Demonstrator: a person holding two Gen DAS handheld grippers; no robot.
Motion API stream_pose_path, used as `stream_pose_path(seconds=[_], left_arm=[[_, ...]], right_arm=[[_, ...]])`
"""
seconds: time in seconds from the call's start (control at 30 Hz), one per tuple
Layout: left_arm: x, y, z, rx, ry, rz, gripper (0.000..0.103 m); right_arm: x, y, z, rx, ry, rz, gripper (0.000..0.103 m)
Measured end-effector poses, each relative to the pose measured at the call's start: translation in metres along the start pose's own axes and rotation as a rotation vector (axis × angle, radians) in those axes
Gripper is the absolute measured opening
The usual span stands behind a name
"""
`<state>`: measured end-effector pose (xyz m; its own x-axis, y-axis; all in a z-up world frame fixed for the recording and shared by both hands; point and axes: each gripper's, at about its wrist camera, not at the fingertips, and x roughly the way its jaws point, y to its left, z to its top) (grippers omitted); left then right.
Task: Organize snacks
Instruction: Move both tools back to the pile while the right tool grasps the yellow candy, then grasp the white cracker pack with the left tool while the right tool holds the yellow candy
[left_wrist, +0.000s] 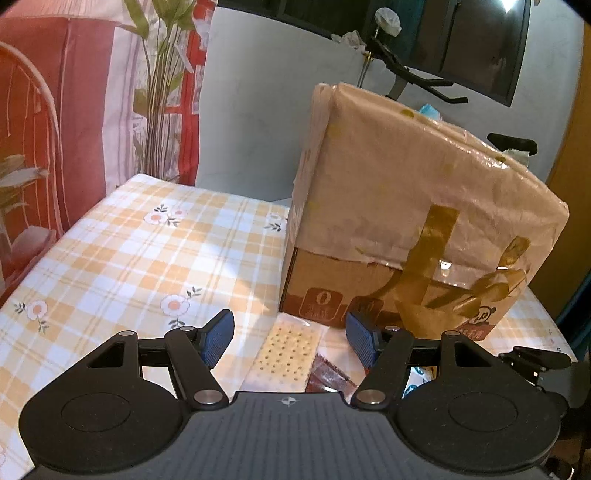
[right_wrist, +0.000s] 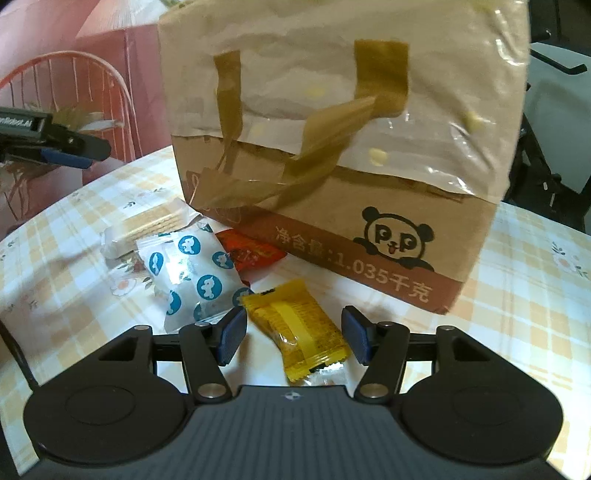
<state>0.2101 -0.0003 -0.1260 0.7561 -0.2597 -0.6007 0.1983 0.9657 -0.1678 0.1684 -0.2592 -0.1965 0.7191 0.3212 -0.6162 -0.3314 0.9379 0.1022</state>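
Note:
Several snack packs lie on the checked tablecloth in front of a taped cardboard box (right_wrist: 332, 147). My right gripper (right_wrist: 294, 336) is open, low over a yellow wrapped snack (right_wrist: 295, 325) that lies between its fingers, untouched by the pads. Left of it are a white pack with blue circles (right_wrist: 192, 277), a red pack (right_wrist: 251, 253) and a clear cracker pack (right_wrist: 147, 225). My left gripper (left_wrist: 291, 339) is open above the cracker pack (left_wrist: 288, 350), with a reddish-brown wrapper (left_wrist: 328, 373) beside it. The box (left_wrist: 406, 221) stands just beyond.
The tablecloth (left_wrist: 129, 258) stretches bare to the left of the box. A red-and-white curtain and a plant (left_wrist: 162, 92) stand behind the table. The right gripper's side (left_wrist: 535, 360) shows at the right edge; the left gripper's finger (right_wrist: 66, 157) shows at the left.

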Motion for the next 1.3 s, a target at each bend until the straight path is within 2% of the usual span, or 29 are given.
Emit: stream_pose_path(seconds=[0.3, 0.47, 0.53, 0.73, 0.93, 1.1, 1.3], left_arm=[[0.004, 0.001, -0.011, -0.019, 0.028, 0.013, 0.069], [0.006, 0.0, -0.018, -0.031, 0.043, 0.013, 0.069], [0.007, -0.001, -0.02, -0.027, 0.052, 0.012, 0.069], [0.011, -0.003, -0.026, -0.017, 0.07, 0.016, 0.069], [0.022, -0.008, -0.026, 0.062, 0.087, 0.017, 0.069], [0.042, -0.009, -0.021, 0.113, 0.11, 0.019, 0.069], [0.074, -0.003, -0.017, 0.119, 0.158, 0.051, 0.069]], right_arm=[[0.008, 0.001, -0.001, -0.032, 0.004, -0.03, 0.059], [0.004, 0.008, -0.004, -0.06, -0.013, -0.029, 0.041], [0.001, 0.013, -0.007, -0.091, -0.021, -0.026, 0.037], [-0.002, 0.015, -0.008, -0.106, -0.037, -0.008, 0.037], [-0.006, 0.007, -0.006, -0.04, -0.068, -0.036, 0.037], [-0.01, 0.0, -0.006, 0.013, -0.082, -0.053, 0.037], [-0.01, -0.003, -0.006, 0.025, -0.08, -0.05, 0.037]])
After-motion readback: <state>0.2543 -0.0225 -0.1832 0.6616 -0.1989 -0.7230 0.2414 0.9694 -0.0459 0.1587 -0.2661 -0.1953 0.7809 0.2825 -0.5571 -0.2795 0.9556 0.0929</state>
